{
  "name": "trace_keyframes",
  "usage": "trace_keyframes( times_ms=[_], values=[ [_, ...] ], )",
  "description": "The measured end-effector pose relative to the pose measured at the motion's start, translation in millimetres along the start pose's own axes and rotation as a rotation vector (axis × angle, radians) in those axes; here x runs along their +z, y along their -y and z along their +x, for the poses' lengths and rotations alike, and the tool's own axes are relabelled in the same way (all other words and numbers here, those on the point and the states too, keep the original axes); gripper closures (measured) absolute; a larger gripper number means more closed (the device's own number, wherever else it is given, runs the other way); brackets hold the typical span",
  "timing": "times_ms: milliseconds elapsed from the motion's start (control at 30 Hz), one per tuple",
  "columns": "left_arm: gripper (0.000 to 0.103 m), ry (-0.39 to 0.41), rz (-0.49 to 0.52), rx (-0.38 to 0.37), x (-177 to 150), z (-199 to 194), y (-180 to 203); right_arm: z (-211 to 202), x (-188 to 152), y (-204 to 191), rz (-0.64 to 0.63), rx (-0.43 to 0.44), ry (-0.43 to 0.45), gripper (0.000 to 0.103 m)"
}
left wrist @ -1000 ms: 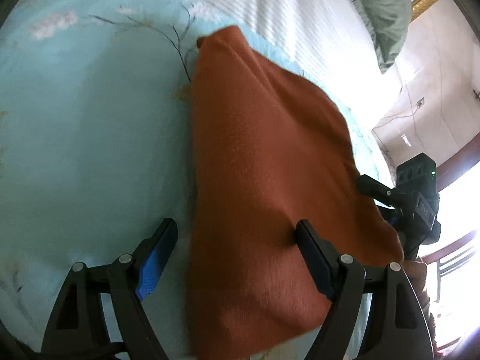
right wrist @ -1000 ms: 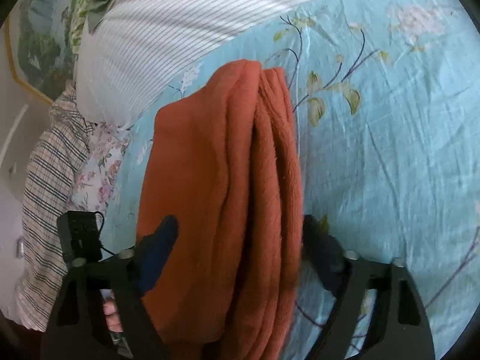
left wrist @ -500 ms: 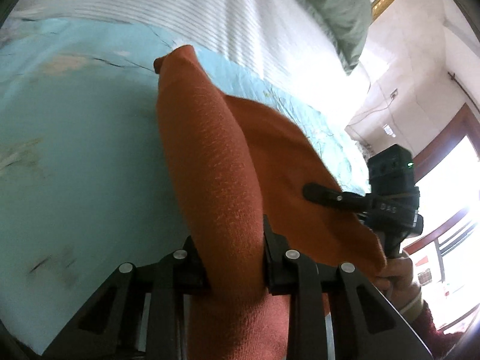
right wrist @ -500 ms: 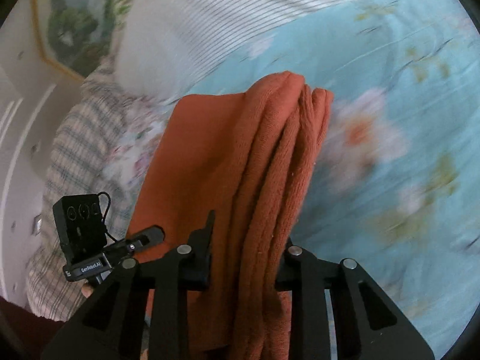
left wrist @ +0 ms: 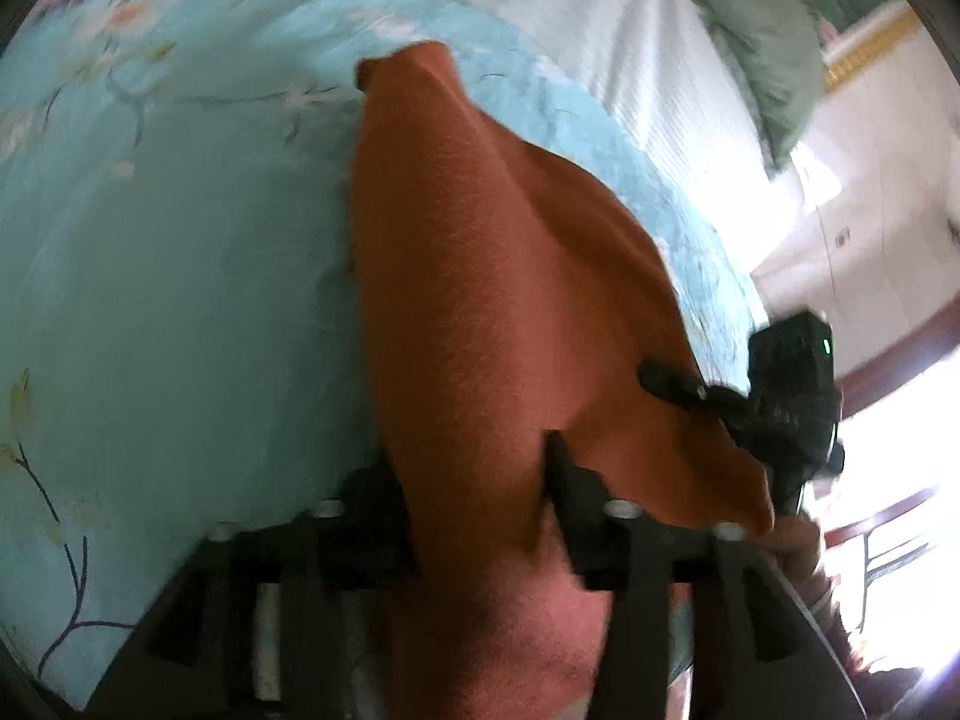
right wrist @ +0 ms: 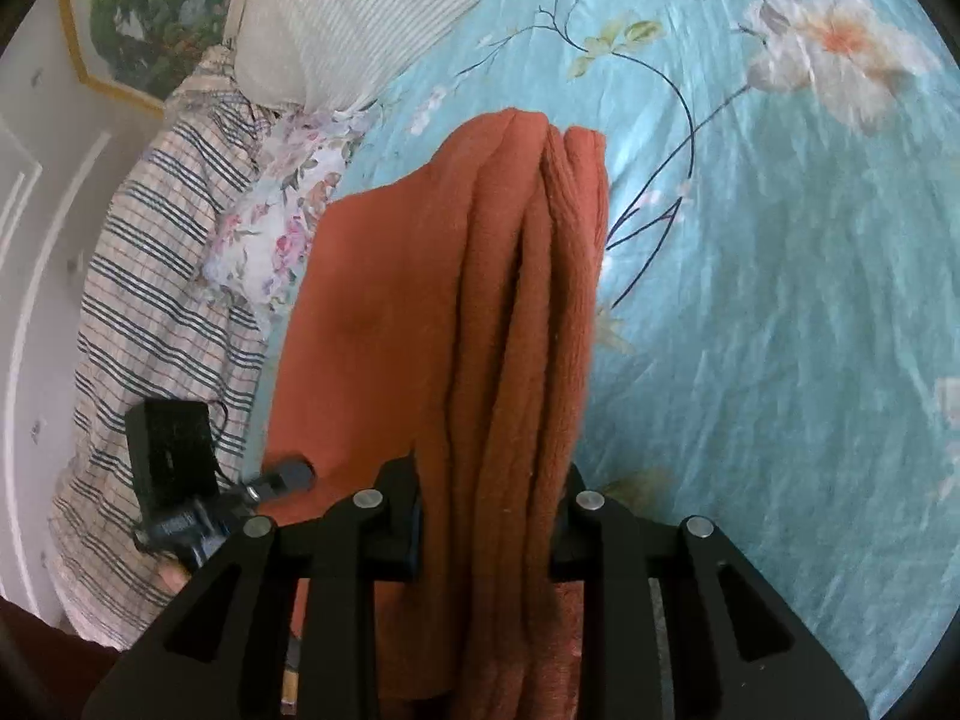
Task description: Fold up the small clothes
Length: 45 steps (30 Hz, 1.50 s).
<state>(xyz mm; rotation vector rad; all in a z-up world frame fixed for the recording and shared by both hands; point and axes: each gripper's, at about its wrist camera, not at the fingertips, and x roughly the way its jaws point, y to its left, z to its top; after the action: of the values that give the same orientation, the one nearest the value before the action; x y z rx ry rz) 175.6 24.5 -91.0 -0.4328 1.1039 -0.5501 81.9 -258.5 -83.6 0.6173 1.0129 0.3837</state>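
Note:
A folded rust-orange knit garment (left wrist: 492, 300) lies on a light blue flowered bedsheet (left wrist: 180, 300). My left gripper (left wrist: 474, 480) straddles one end of it. Its jaws are opening, and the fold still sits between the fingers without being squeezed. In the right wrist view the garment (right wrist: 420, 300) shows several stacked layers, and my right gripper (right wrist: 489, 510) is shut on that thick edge. Each gripper shows in the other's view: the right gripper (left wrist: 780, 396) at the garment's far corner, the left gripper (right wrist: 180, 480) at lower left with a hand under it.
A white striped quilt (right wrist: 372, 18) lies across the head of the bed, with a green cloth (left wrist: 756, 48) beyond it. A plaid cloth (right wrist: 150, 270) and a small floral cloth (right wrist: 276, 216) lie left of the garment. The blue sheet (right wrist: 780, 300) spreads out to the right.
Both grippers closed on the garment's ends and carried it sideways across the bed. Since half a second ago the left jaws have spread apart again; the right jaws stay clamped.

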Motion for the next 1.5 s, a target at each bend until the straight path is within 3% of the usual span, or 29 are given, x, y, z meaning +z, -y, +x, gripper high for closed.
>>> trace_keyframes(
  times_ms=[133, 333, 400, 500, 700, 767, 967, 1267, 1300, 1333, 1433, 1500],
  values=[
    [0.042, 0.03, -0.037, -0.007, 30.6, 3.3, -8.2, -7.6, 1.5, -10.1, -0.017, -0.065, 0.027, 0.066],
    [0.043, 0.057, -0.083, -0.018, 87.3, 15.5, -23.8, -31.8, -2.0, -13.4, -0.033, -0.093, 0.093, 0.066],
    [0.065, 0.07, -0.099, -0.013, 109.9, 25.9, -27.3, -33.2, -3.7, -13.2, -0.041, -0.098, 0.089, 0.066],
    [0.081, 0.104, -0.046, 0.053, 135.7, 34.1, -25.3, -35.3, -6.4, -10.0, -0.038, -0.1, 0.085, 0.066],
    [0.082, 0.218, 0.0, 0.108, 177.6, 20.9, -15.2, -46.1, -4.4, -17.3, -0.052, -0.101, 0.116, 0.066],
    [0.085, 0.262, 0.006, 0.162, 182.6, 9.6, -15.5, -49.7, -2.0, -22.1, -0.063, -0.098, 0.13, 0.064],
    [0.084, 0.305, 0.034, 0.181, 152.8, -20.2, -3.3, -53.8, 5.7, -36.5, -0.09, -0.09, 0.165, 0.065],
    [0.083, 0.21, 0.153, 0.025, 62.0, -33.9, 31.7, -12.2, 23.8, -28.7, -0.062, -0.163, 0.077, 0.065],
    [0.083, 0.193, 0.161, 0.011, 55.6, -31.7, 34.0, -8.6, 26.6, -27.9, -0.055, -0.153, 0.074, 0.07],
    [0.083, 0.181, 0.171, 0.005, 50.9, -30.0, 35.8, -9.1, 29.1, -29.2, -0.049, -0.131, 0.082, 0.092],
    [0.083, 0.153, 0.194, 0.022, 43.5, -25.1, 41.3, -35.8, 28.3, -45.3, -0.065, -0.029, 0.196, 0.092],
    [0.083, 0.157, 0.198, 0.005, 42.1, -29.0, 44.6, -48.9, 22.1, -47.8, -0.078, -0.05, 0.241, 0.092]
  ],
)
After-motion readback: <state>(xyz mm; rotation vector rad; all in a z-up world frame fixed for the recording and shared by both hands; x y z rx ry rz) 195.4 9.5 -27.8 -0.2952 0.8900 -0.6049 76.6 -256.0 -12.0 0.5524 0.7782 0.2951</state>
